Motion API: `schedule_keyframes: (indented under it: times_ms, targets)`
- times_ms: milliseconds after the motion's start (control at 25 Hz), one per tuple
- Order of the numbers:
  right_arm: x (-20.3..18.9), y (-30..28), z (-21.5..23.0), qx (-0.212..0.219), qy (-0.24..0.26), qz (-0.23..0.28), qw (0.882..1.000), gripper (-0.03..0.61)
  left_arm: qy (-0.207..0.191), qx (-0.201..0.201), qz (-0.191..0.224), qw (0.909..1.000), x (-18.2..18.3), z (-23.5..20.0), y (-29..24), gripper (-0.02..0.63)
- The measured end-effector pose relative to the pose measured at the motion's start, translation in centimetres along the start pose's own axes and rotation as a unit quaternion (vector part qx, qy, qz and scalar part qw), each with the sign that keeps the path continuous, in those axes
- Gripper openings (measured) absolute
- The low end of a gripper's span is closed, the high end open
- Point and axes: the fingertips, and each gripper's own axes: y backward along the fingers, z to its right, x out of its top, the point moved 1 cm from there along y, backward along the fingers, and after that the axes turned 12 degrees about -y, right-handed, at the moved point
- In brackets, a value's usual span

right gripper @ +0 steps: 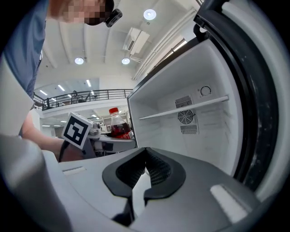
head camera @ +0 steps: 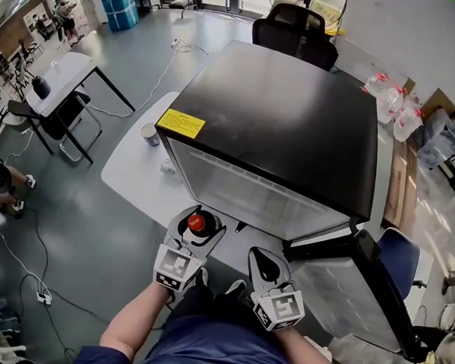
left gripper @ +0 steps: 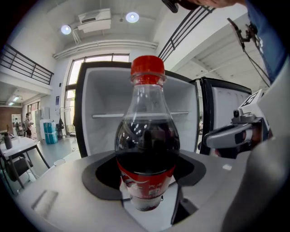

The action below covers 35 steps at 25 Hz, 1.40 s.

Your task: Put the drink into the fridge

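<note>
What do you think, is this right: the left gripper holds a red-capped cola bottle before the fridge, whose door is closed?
Not quite: the door stands open, as the left gripper view shows, with the white inside of the fridge behind the cola bottle. The left gripper does hold that red-capped bottle before the fridge.

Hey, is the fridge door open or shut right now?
Open. The door hangs swung aside from the fridge, and the left gripper view shows its white inside and a shelf.

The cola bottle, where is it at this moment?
In the head view the cola bottle stands upright at lower left, clamped in the left gripper, just in front of the open fridge, not yet inside it.
</note>
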Motion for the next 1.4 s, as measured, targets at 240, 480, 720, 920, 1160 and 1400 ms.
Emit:
schedule_keyframes:
  times_ms: [240,480,720,920,1160,1400]
  targets:
    - [0.2,-0.2,1.3,-0.041,-0.009,0.005,0.999,0.006,-0.001,-0.032,0.002,0.9995,-1.5,-0.2,-3.2,0.314]
    - [1.1,0.0,2.1,-0.085,-0.013,0.021,0.996,0.006,-0.014,-0.069,0.002,0.9975,-1.8,-0.5,-6.1,0.314]
    - [1.6,0.8,3.1,-0.134,-0.013,0.033,0.99,0.006,-0.026,-0.104,0.007,0.9943,-2.3,-0.2,-9.5,0.314]
    - [1.4,1.9,4.2,-0.174,-0.023,0.049,0.983,0.006,-0.037,-0.126,0.002,0.9913,-3.3,0.2,-12.1,0.314]
    - [0.8,2.9,4.7,-0.211,-0.035,0.057,0.975,0.006,-0.041,-0.147,0.001,0.9882,-3.5,0.6,-15.2,0.314]
    - [0.5,4.0,5.2,-0.24,-0.043,0.067,0.967,0.006,-0.047,-0.166,-0.001,0.9849,-3.4,1.0,-17.6,0.314]
